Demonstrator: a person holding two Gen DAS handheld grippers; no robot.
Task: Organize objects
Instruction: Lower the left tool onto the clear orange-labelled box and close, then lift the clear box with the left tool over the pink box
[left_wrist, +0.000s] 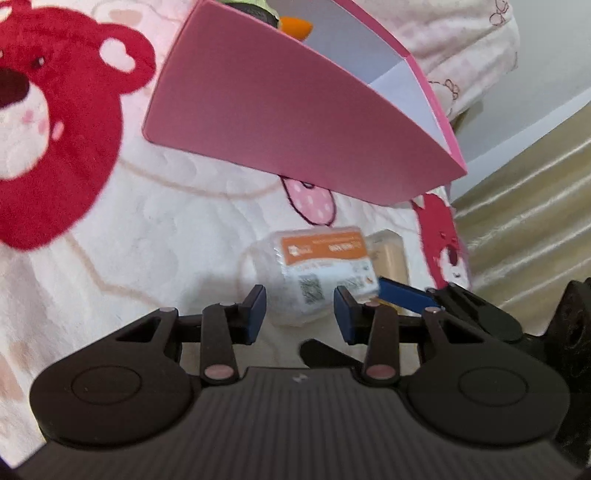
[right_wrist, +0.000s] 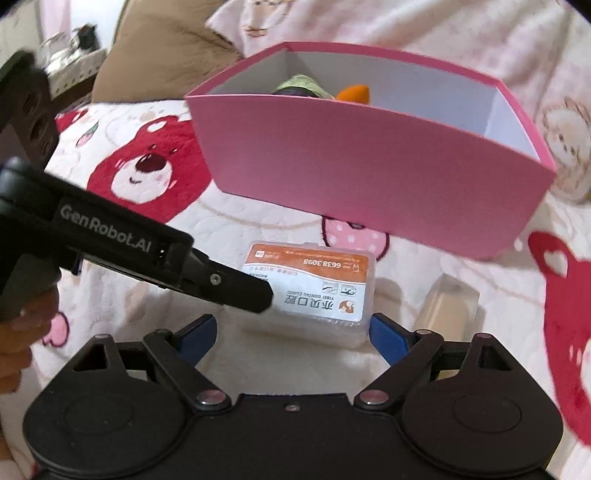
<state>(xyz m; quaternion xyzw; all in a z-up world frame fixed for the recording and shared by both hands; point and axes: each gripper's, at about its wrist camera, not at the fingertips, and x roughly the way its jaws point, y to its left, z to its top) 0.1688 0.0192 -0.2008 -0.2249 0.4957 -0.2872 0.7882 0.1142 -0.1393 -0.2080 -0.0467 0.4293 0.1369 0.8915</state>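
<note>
1. Our right gripper (right_wrist: 291, 334) is nearest the clear plastic case (right_wrist: 314, 291), fingers spread wide, one on each side of it, not pressing.
2. We see the case lying flat before the pink box (right_wrist: 369, 170), long axis across the fingers.
3. Our left gripper (left_wrist: 300, 312) stands narrowed, holding nothing.

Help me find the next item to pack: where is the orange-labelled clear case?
The orange-labelled clear case lies on the bear blanket in front of the pink box, centred in the right wrist view.
</note>
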